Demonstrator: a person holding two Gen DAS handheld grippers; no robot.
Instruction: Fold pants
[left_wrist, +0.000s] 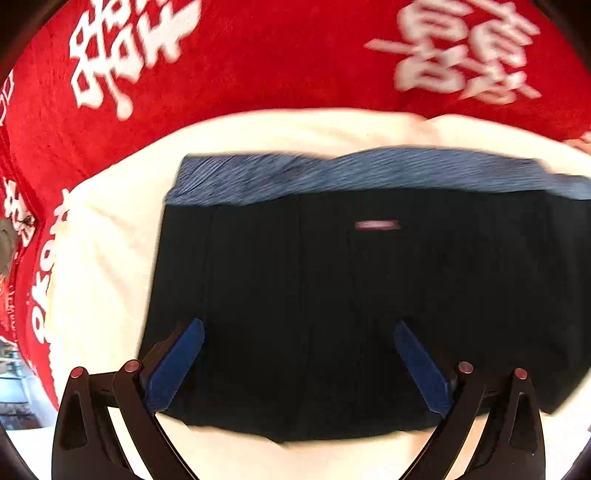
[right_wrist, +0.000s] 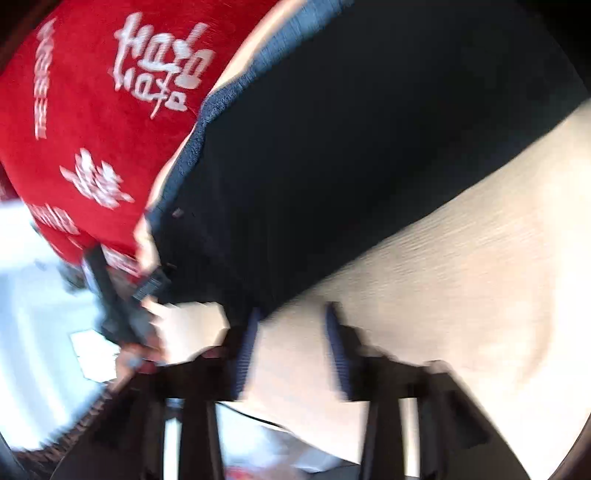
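**Folded pants lay on cream cloth, both grippers empty**

A red blanket (left_wrist: 258, 66) printed with white characters covered the far part of the surface. Over it lay a cream cloth (left_wrist: 110, 240), and on that cloth rested the black pants (left_wrist: 332, 295), folded into a compact block with a blue-grey ribbed waistband (left_wrist: 314, 173) along the far edge and a small red label (left_wrist: 376, 225) below it. The left gripper (left_wrist: 299, 332) hung above the pants' near edge, jaws spread wide, nothing between them. The right gripper (right_wrist: 291, 314) was partly open over the cream cloth just beside a corner of the pants, gripping nothing.
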